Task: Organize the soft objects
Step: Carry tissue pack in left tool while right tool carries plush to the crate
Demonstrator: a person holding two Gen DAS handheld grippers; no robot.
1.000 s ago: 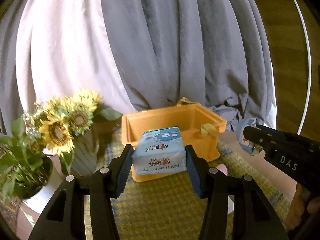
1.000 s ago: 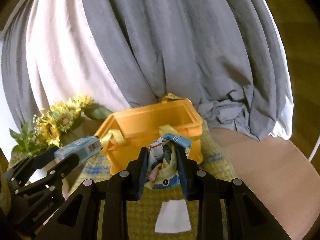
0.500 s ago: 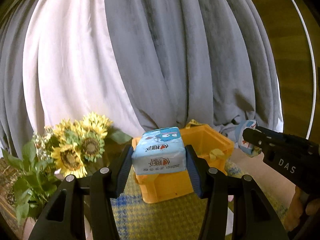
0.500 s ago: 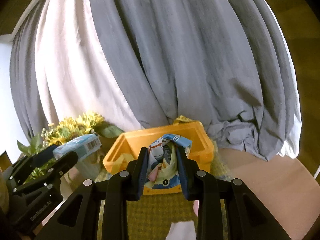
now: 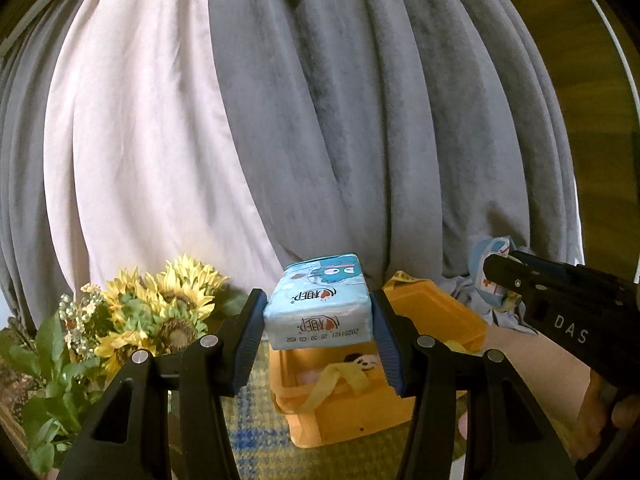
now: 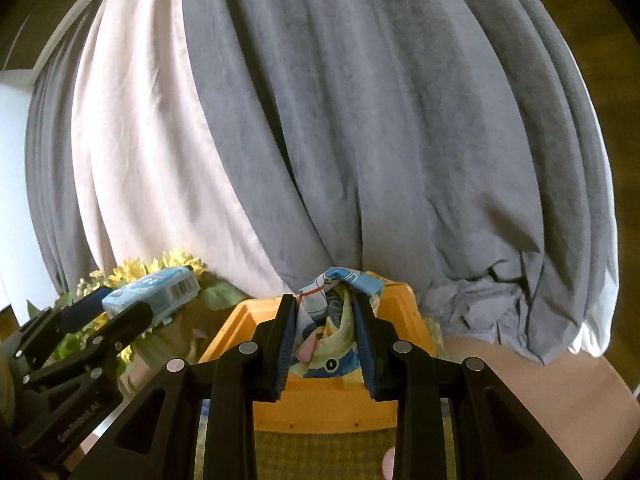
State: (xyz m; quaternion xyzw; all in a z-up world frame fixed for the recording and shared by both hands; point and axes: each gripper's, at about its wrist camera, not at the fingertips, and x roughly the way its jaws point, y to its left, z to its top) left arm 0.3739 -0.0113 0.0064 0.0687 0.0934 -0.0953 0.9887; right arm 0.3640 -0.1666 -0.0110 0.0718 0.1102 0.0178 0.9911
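My left gripper (image 5: 319, 320) is shut on a light-blue tissue pack (image 5: 318, 306) with a cartoon print, held in the air just in front of and above the orange basket (image 5: 344, 404). A small plush toy (image 5: 366, 360) lies inside the basket. My right gripper (image 6: 326, 332) is shut on a bunched, printed blue and yellow cloth (image 6: 328, 320), held up before the orange basket (image 6: 324, 404). In the right wrist view the left gripper (image 6: 120, 308) shows at the left with the tissue pack (image 6: 154, 288); in the left wrist view the right gripper (image 5: 496, 276) shows at the right with the cloth (image 5: 490, 272).
A bunch of sunflowers (image 5: 160, 312) with green leaves stands left of the basket. Grey and pale curtains (image 5: 320, 120) hang close behind. The basket sits on a yellow checked mat (image 5: 256, 436) on a pale round table (image 6: 540, 392).
Both grippers have risen with their loads and tilted upward, so the basket and sunflowers sit lower in both views. The tissue pack now stands above the basket's near rim.
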